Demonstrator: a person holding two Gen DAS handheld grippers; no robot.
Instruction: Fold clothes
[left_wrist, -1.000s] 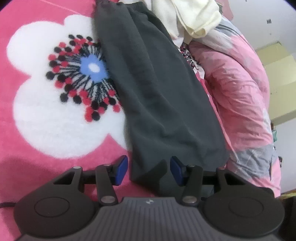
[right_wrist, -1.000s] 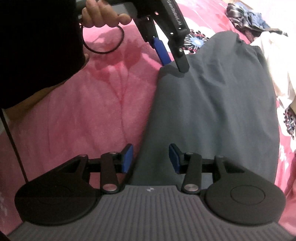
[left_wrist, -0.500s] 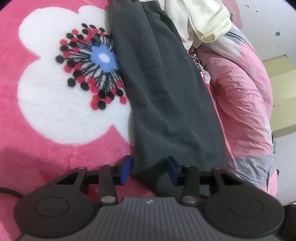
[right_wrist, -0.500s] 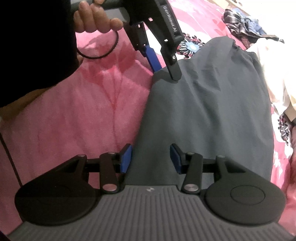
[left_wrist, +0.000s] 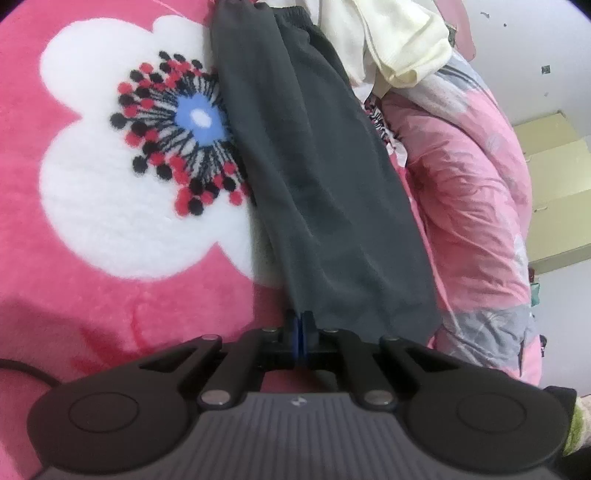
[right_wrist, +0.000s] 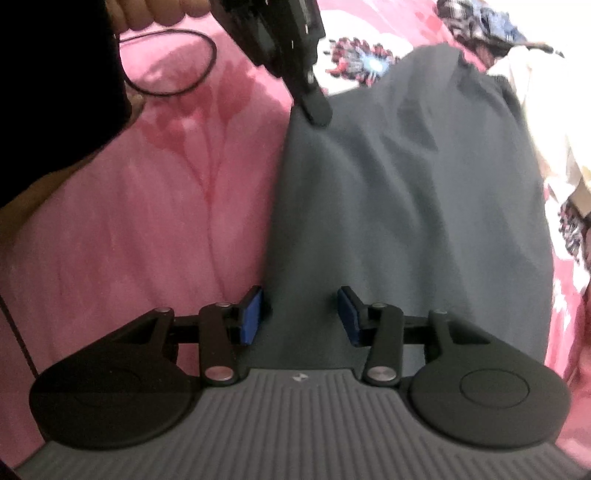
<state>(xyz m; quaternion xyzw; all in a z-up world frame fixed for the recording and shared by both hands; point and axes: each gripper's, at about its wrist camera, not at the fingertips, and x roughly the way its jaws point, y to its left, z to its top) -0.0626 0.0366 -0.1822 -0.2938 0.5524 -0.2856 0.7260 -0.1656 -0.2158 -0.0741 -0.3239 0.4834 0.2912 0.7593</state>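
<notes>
Trousers: dark grey trousers (left_wrist: 325, 184) lie flat and lengthwise on the pink flowered blanket (left_wrist: 110, 229), waistband at the far end beside a cream garment (left_wrist: 391, 40).
Left gripper: left gripper (left_wrist: 302, 330) clenched on the near hem corner.
Right gripper: right gripper (right_wrist: 300, 314) spread wide, low over the hem's other side, grasping nothing.

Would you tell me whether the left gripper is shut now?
Shut: the left gripper has its blue pads pressed together on the grey trousers' hem.
</notes>
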